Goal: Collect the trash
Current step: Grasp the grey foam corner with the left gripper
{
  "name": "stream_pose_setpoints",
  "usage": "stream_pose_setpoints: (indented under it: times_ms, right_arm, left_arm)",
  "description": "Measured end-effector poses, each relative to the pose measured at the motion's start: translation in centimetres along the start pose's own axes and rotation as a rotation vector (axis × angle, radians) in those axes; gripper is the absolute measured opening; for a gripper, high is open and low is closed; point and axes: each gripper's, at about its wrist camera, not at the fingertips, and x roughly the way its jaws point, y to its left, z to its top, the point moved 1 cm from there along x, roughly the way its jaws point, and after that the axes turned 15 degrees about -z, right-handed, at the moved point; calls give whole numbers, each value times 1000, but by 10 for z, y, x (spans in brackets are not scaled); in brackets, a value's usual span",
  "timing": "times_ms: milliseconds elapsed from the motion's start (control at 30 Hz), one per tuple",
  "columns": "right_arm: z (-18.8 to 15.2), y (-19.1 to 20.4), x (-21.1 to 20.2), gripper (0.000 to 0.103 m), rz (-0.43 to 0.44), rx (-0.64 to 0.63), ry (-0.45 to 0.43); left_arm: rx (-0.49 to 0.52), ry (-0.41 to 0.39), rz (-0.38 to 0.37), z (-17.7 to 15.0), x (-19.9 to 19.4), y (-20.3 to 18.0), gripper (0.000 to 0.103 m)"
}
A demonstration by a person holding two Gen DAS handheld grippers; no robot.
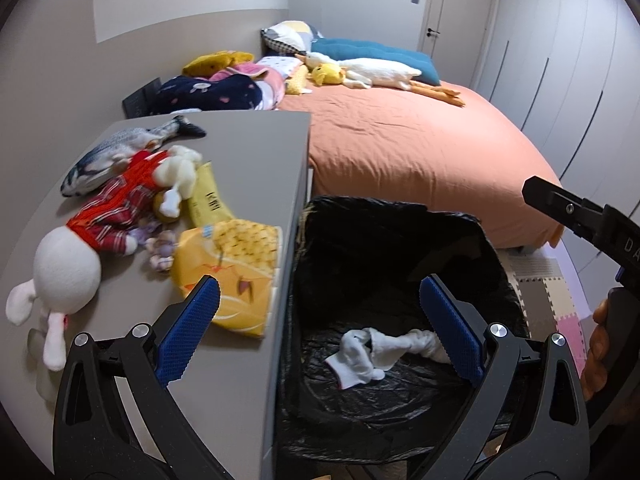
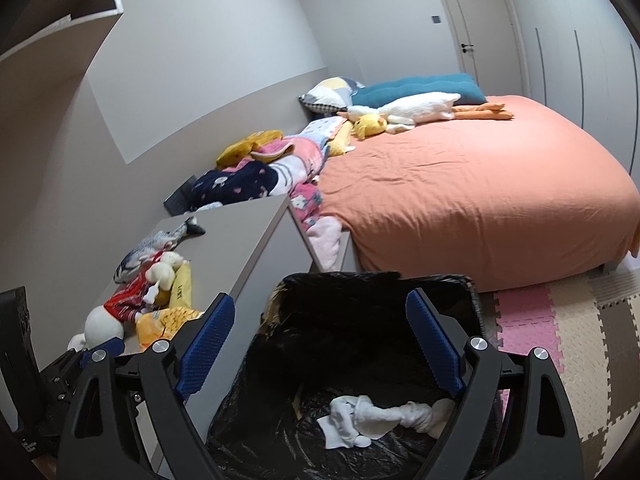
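Hovering over the bin point(image 1: 400, 264), both grippers are empty with jaws released: left gripper point(image 1: 320, 332) straddles the desk's right edge and the bin mouth, right gripper point(image 2: 320, 344) sits over the bin itself. In the left view the right gripper's black body shows at the far right.

Bin: black liner, standing on the floor hard against the desk's right side. White crumpled cloth point(image 1: 384, 350) lies at the bottom, looks like a sock or rag; cannot tell which.

Desk point(image 1: 248, 148) contents, all toward the left and near edges:
- yellow wrapper point(image 1: 232, 276), large, crinkled, at the near right edge, one corner overhanging toward the bin.
- second yellow packet point(image 1: 208, 196) just behind it, partly under the rabbit's arm.
- plush rabbit point(image 1: 116, 216) in red plaid, plush fish point(image 1: 120, 156) toward the far left. Toys, judged not trash.
- small crumpled purplish bits point(image 1: 160, 248) between rabbit and wrapper; unclear what they are.

Judgement: next pick is the yellow wrapper, left gripper nearest.

Technique notes:
- approach from the overhanging corner, one pad under, one over; film is thin and flat, a top-down pinch would likely slip.
- close fully, film compresses.
- lift clear before swinging right; dragging may pull the packet or the rabbit.
- release low inside the liner, since light film can drift or catch on the rim.
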Motion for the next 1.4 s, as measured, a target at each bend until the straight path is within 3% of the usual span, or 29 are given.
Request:
stream_pose_setpoints:
  times_ms: [667, 1400]
  right_arm:
    - [-16, 74, 12, 88, 92, -129, 55]
    - [-54, 175, 31, 89, 212, -302, 147]
  left_arm:
    - [-46, -33, 110, -9, -40, 51, 97]
    - [-206, -42, 269, -52, -92, 144, 97]
